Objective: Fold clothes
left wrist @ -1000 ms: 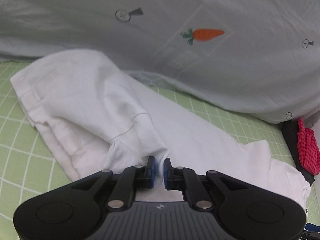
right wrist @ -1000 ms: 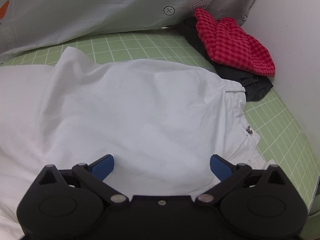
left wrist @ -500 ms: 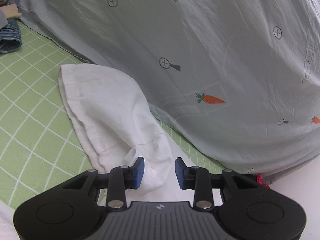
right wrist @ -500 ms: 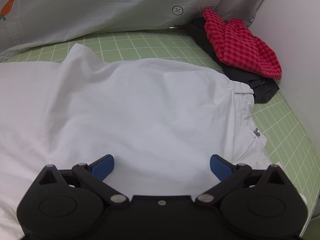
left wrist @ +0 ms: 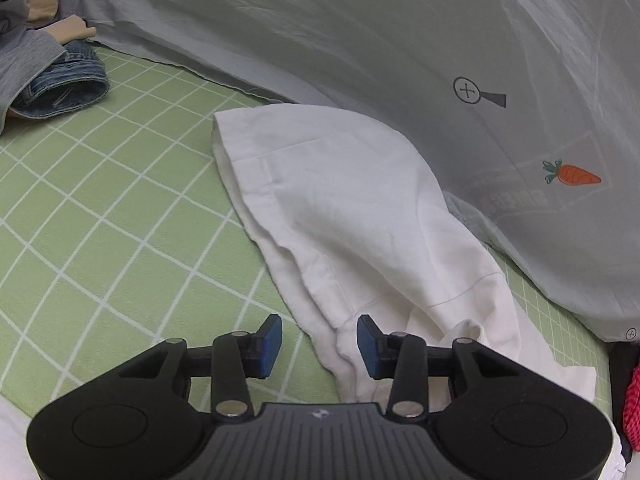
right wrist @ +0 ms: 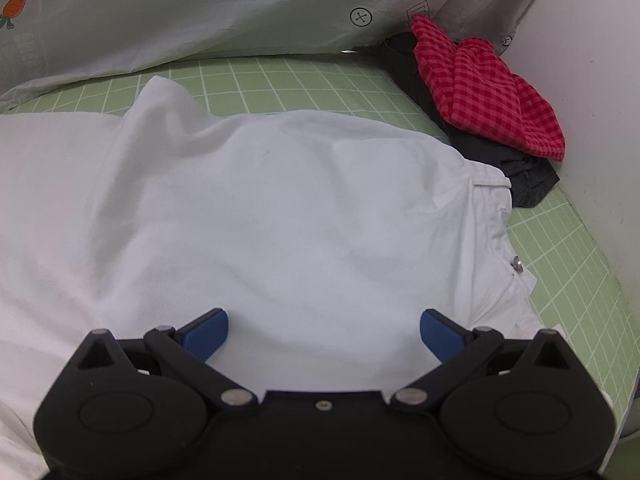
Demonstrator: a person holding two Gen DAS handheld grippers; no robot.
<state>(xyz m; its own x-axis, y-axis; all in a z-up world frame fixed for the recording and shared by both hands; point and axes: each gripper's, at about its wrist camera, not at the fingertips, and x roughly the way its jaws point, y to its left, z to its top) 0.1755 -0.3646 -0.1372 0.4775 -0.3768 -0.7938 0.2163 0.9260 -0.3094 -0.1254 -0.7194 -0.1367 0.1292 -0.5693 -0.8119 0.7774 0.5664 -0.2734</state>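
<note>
A white garment (left wrist: 360, 216) lies crumpled on the green gridded mat (left wrist: 100, 220), one folded leg stretching away to the upper left. My left gripper (left wrist: 319, 346) hovers over its near edge with the jaws opening; a ridge of white cloth sits between the blue pads (left wrist: 269, 338), which do not press on it. In the right wrist view the same white garment (right wrist: 280, 208) spreads wide, a waistband button (right wrist: 517, 265) at its right edge. My right gripper (right wrist: 324, 332) stands wide open just above the cloth, holding nothing.
A pale sheet printed with carrots (left wrist: 440, 60) drapes along the back. Folded denim (left wrist: 64, 88) lies at the far left, with a person's hand (left wrist: 74, 32) and grey sleeve beside it. A red checked garment (right wrist: 484, 88) rests on dark clothing (right wrist: 524, 176) by the white wall (right wrist: 592, 100).
My left gripper let go of the white cloth it pinched and its jaws spread apart. It also drew back and swung left, bringing the denim and hand into view. The right gripper stayed put.
</note>
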